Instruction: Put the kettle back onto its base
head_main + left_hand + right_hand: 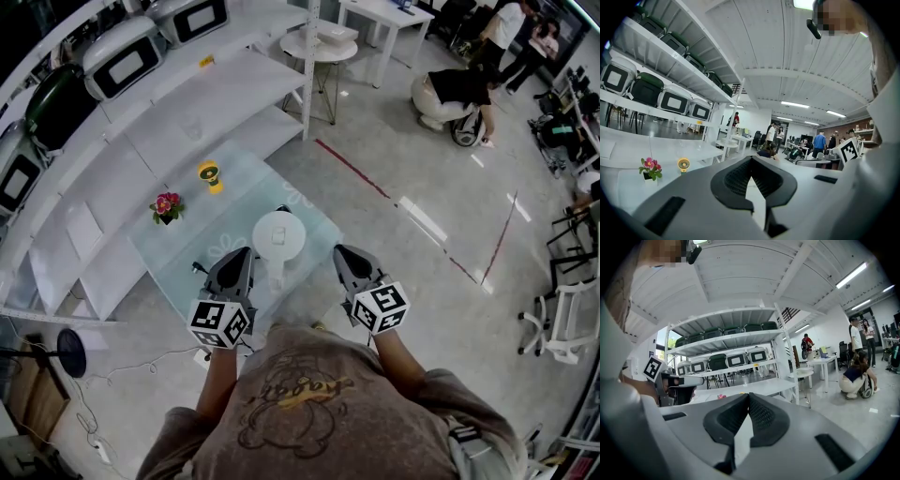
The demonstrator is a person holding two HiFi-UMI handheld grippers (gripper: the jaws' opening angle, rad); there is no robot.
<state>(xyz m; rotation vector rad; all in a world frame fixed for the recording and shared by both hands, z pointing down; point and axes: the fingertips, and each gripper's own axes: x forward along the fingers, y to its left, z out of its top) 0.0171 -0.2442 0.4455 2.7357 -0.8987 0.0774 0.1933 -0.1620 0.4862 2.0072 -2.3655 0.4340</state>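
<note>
A white kettle [278, 236] stands on the glass table [187, 248], seen from above with its handle toward me. Something small and dark shows at its far edge; I cannot make out a base. My left gripper [236, 265] hovers over the table's near edge, just left of the kettle. My right gripper [349, 261] is just right of it, past the table's edge. Neither touches the kettle. In the left gripper view the left gripper [751, 158] has its jaws shut on nothing. In the right gripper view the right gripper [749, 394] is also shut and empty. Neither gripper view shows the kettle.
A small yellow fan [209, 174] and a pot of pink flowers [166, 206] stand on the far left of the table. White shelving [141, 141] with bins runs behind it. A round white table [319, 45] and a crouching person [455, 94] are further back.
</note>
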